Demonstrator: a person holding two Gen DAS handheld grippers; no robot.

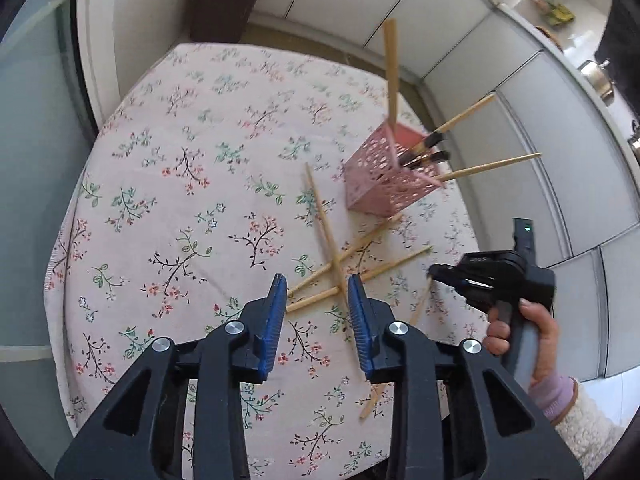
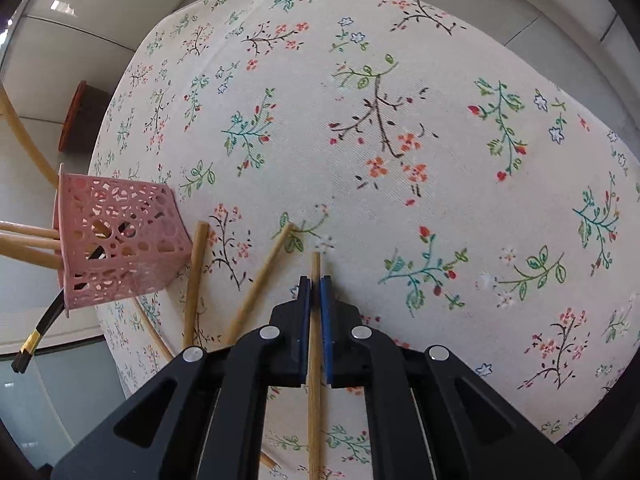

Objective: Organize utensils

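**Inspector:** Starting at the left. The left gripper (image 1: pixel 317 294) hangs above the floral tablecloth (image 1: pixel 192 168) with its jaws apart and nothing between them. Just ahead of its blue pads (image 1: pixel 272 332) lies a crossed heap of loose wooden chopsticks (image 1: pixel 340 264).

**Assistant:** And the holder?

**Inspector:** The pink perforated holder (image 1: pixel 376 184) stands further right, near the table's far right edge, just past the heap. It already carries several sticks: pale wooden ones and a dark pair with gold bands (image 1: pixel 428 148), all leaning outward at steep angles.

**Assistant:** The right side?

**Inspector:** The right gripper (image 2: pixel 315 284) is clamped on a single wooden chopstick (image 2: pixel 315 344). The stick runs lengthwise between the jaws, with only a short tip showing ahead and a long tail behind. In the right wrist view, two further chopsticks (image 2: pixel 262 284) lie between it and the holder.

**Assistant:** Risks?

**Inspector:** Three, in my judgement. A smooth round stick held lengthwise may slip or swivel when tilted for insertion. The long tail could sweep the heap or strike the left gripper. The holder looks light and sits near the edge; a nudge against its wall or its leaning contents could tip it over the side.
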